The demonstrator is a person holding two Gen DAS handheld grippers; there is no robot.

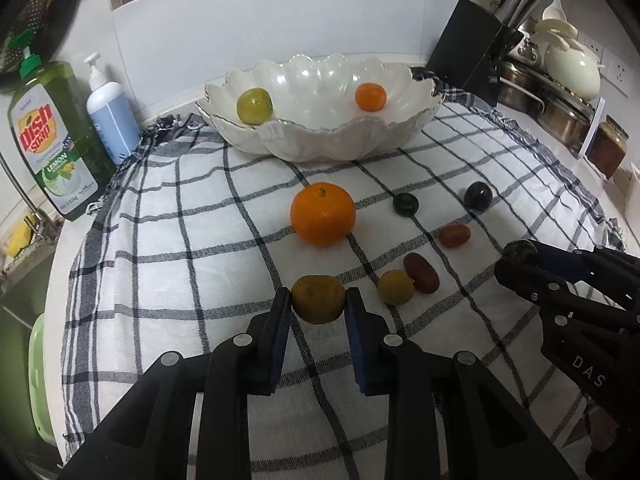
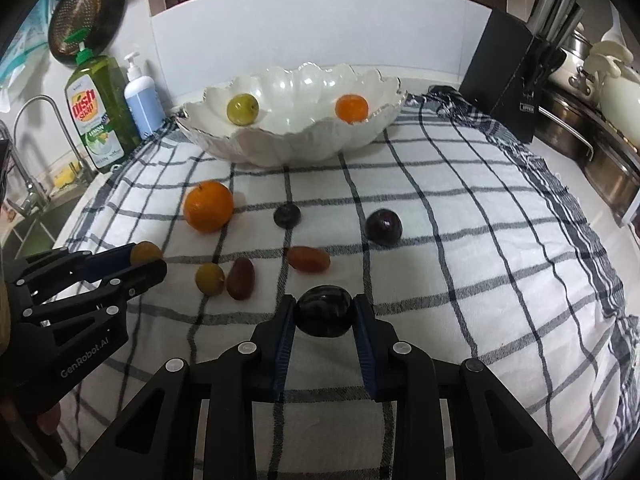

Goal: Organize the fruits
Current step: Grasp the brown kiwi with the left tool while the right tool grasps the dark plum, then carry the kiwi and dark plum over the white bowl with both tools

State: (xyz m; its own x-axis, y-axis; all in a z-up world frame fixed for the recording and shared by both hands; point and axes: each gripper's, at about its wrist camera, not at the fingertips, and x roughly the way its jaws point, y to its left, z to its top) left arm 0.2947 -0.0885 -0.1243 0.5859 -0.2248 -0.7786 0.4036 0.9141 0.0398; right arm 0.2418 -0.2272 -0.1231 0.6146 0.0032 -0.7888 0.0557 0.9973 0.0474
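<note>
My left gripper (image 1: 318,300) is shut on a brownish-yellow fruit (image 1: 318,299), just above the checked cloth (image 1: 180,240). My right gripper (image 2: 323,311) is shut on a dark plum (image 2: 323,316); it also shows in the left wrist view (image 1: 520,258). A white scalloped bowl (image 1: 340,140) at the back holds a green fruit (image 1: 254,105) and a small orange fruit (image 1: 370,97). On the cloth lie a large orange (image 1: 323,213), a yellow fruit (image 1: 395,287), two reddish oval fruits (image 1: 421,273) (image 1: 454,235) and two dark fruits (image 1: 405,204) (image 1: 478,196).
A green dish-soap bottle (image 1: 52,136) and a blue pump bottle (image 1: 106,112) stand at the back left beside the sink (image 2: 36,208). A black knife block (image 1: 476,52), steel pots (image 1: 560,116) and a jar (image 1: 606,148) stand at the right.
</note>
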